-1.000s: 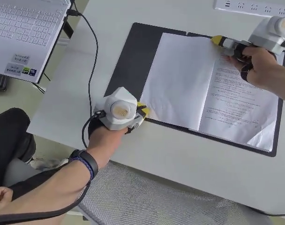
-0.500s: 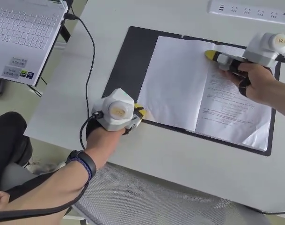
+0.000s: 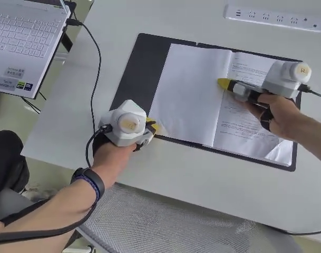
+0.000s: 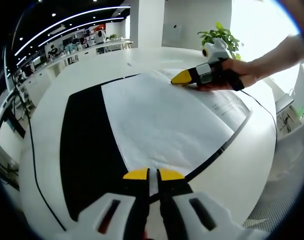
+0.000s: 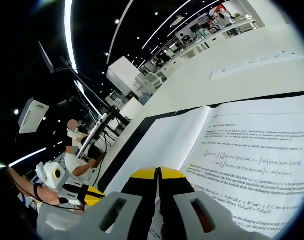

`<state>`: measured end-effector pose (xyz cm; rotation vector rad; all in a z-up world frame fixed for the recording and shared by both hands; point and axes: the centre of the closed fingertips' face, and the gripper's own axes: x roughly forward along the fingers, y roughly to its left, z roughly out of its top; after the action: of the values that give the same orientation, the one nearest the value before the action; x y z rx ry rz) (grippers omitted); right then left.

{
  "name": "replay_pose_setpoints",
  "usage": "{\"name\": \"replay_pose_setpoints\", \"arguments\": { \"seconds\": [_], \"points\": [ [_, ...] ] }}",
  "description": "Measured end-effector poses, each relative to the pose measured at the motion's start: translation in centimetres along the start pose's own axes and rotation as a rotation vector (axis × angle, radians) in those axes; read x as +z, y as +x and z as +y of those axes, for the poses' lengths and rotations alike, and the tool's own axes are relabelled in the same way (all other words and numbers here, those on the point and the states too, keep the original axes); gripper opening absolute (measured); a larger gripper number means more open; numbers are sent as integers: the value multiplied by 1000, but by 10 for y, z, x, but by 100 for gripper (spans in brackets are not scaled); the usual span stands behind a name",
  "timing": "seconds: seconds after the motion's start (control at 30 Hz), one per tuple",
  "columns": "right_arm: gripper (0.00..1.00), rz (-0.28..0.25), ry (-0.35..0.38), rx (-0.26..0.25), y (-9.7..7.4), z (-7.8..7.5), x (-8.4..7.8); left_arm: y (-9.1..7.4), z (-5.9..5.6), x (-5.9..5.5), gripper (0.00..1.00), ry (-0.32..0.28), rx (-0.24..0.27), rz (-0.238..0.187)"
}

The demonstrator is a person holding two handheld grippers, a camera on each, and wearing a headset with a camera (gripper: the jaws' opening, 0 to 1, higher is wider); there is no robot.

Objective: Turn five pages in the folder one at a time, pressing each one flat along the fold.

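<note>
Paper sheets: thin, light, floppy, likely to crease or slip, so best taken at a free corner or outer edge. Folder [image 3: 144, 68] lies open at frame centre, blank page [image 3: 189, 89] left of the fold, printed page [image 3: 239, 126] right. Right gripper [image 3: 223, 83] has jaws pressed together, tip on the fold's upper part. Left gripper [image 3: 151, 126] has jaws together at the blank page's lower-left corner; can't tell if paper is pinched. Laptop [image 3: 23, 31] upper left.

A white workbench [image 3: 202, 179] carries a laptop [image 3: 23, 37] and power strip [image 3: 276, 17]; ceiling light strips [image 5: 68, 25] and a plant [image 4: 221, 34] lie beyond.
</note>
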<state>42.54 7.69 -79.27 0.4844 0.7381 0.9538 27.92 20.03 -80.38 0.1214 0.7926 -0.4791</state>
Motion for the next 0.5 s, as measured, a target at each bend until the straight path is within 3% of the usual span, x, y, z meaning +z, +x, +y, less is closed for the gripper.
{"name": "replay_pose_setpoints", "arguments": {
  "seconds": [0.13,0.3,0.5],
  "points": [
    [0,-10,13,15,-11,15,-15,1,0,-1,6,3,-3,-2],
    [0,35,-2,53,-21,37,-42,2,-1,-2,8,8,-9,-3],
    [0,47,16,76,-34,53,-64,4,0,-3,8,19,-15,-4]
  ]
}}
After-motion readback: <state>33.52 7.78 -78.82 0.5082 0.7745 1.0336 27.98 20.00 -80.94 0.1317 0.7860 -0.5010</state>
